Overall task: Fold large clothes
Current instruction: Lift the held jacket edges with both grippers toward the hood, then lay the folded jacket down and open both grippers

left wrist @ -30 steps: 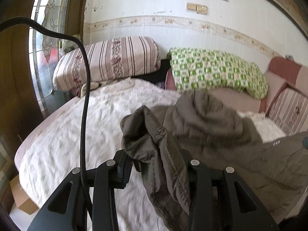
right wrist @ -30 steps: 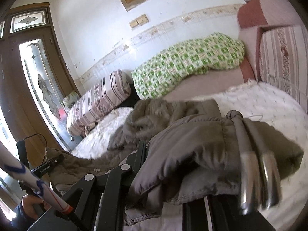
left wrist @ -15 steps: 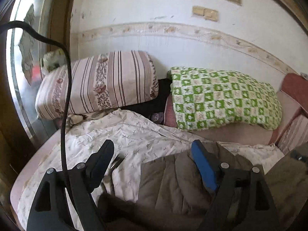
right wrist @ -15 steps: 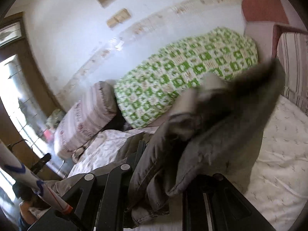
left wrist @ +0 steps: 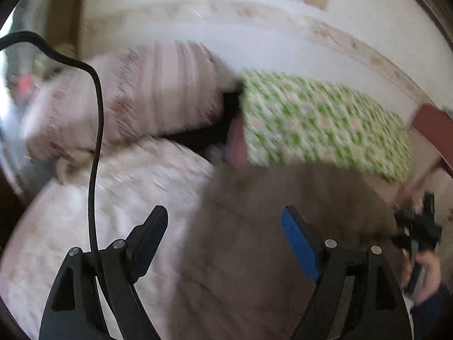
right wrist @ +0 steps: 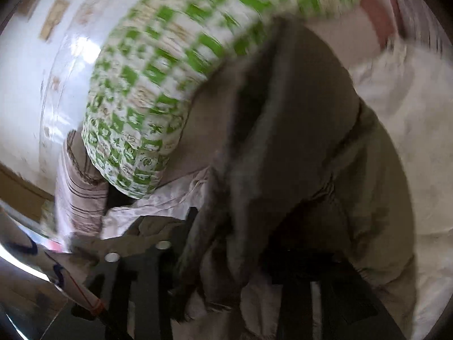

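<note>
A brown-grey padded jacket (left wrist: 283, 226) lies spread on the white bed sheet (left wrist: 113, 198). My left gripper (left wrist: 223, 221) hovers over the jacket's near left part, open, with nothing between its fingers. In the right wrist view the jacket (right wrist: 311, 141) is draped over and between the jaws of my right gripper (right wrist: 240, 240), which are opening. Its right finger is hidden under the cloth. The picture is blurred, so any contact of the pads is unclear. At the far right of the left wrist view, the right gripper (left wrist: 419, 226) shows with a hand (left wrist: 427, 269) on it.
A green checked quilt (left wrist: 325, 121) and a striped pillow (left wrist: 141, 99) lie against the back wall. A red cushion (left wrist: 433, 127) stands at the right. A black cable (left wrist: 96, 141) hangs across the left wrist view. The quilt (right wrist: 170, 70) is close ahead of the right gripper.
My left gripper let go of the jacket, opened wide and moved on over the bed. My right gripper swung the jacket toward the quilt, rolled and sank, and its jaws stand wider.
</note>
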{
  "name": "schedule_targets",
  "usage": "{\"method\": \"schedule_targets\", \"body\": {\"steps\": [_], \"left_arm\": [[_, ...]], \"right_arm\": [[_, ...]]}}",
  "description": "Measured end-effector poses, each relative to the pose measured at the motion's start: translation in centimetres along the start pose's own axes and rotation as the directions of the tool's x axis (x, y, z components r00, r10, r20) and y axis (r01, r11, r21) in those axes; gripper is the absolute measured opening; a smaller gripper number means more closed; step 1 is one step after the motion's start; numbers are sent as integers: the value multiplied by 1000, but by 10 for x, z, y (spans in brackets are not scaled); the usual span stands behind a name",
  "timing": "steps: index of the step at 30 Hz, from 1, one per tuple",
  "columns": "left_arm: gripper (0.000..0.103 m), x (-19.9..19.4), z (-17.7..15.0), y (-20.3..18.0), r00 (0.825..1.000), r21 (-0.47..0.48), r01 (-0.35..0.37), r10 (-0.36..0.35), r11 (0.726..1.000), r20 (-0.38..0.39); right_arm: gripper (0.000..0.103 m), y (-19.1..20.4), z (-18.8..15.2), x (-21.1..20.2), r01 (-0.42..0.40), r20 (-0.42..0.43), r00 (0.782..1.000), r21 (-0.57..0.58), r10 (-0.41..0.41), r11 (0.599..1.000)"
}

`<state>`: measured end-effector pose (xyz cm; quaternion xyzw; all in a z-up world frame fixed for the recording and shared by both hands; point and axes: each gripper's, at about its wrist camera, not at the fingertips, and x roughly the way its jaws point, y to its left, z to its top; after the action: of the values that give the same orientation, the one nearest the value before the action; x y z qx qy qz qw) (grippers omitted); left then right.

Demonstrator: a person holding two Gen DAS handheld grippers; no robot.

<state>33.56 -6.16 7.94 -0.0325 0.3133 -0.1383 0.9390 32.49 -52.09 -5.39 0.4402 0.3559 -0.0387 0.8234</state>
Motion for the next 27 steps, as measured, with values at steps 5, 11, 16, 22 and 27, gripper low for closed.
{"method": "schedule_targets", "body": {"steps": [5, 11, 16, 22, 27], "left_arm": [[82, 65, -35, -30, 993, 69, -23, 31, 997, -112], [82, 113, -47, -25, 980, 65, -68, 79, 996, -183], [82, 138, -53, -26, 969, 93, -126, 142, 988, -202], [88, 162, -59, -23, 955, 111, -204, 223, 973, -197], [86, 168, -58, -25, 931, 122, -277, 297, 953, -211]], "right_arm": [[76, -14, 6, -27, -198, 23, 980, 100, 197, 975], [89, 0, 7, -81, -205, 76, 975, -66, 210, 977], [89, 42, -53, -41, 29, -19, 999, -427, -41, 904], [90, 36, -83, 34, 239, 13, 958, -594, -288, 768], [95, 24, -72, 52, 238, -57, 946, -543, -319, 805]]}}
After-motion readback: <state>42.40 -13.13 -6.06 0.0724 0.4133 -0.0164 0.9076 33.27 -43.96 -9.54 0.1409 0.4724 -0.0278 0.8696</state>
